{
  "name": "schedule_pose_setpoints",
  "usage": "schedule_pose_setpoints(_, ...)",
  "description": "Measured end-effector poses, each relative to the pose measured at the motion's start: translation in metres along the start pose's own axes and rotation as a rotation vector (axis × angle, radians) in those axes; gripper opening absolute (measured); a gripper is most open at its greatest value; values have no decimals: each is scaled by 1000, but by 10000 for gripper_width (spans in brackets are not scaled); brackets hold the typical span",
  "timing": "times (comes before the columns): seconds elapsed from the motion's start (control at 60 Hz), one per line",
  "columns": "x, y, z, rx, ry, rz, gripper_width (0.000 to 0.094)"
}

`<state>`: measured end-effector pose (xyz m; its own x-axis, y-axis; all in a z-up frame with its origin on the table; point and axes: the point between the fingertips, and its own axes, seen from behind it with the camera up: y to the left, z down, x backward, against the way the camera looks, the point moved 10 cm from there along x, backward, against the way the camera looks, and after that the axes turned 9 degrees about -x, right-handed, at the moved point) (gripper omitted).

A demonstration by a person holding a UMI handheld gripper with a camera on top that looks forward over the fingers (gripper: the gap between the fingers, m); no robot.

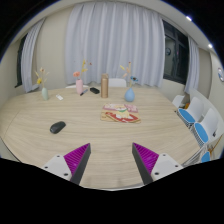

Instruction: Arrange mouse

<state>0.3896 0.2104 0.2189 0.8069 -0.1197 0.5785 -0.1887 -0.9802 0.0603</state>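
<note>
A small dark mouse (57,127) lies on the light wooden table (100,140), well ahead of my fingers and off to the left of them. My gripper (111,160) is open and empty, with its magenta pads (76,156) wide apart over the table's near edge. Nothing stands between the fingers.
A flat mat with a few small objects (121,115) lies at the table's middle, with a blue ball-like thing (129,96) and a tan bottle (104,87) beyond it. Vases with flowers (42,90) stand far left. Blue and white chairs (200,125) line the right side. White curtains hang behind.
</note>
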Motion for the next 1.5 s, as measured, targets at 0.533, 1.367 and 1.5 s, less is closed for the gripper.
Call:
schedule_pose_setpoints(0.533, 9, 98, 35, 51, 36, -147, 860)
schedule_pose_setpoints(1.367, -121, 285, 62, 12, 88, -157, 861)
schedule_pose_setpoints(1.5, -167, 297, 63, 18, 85, -141, 859)
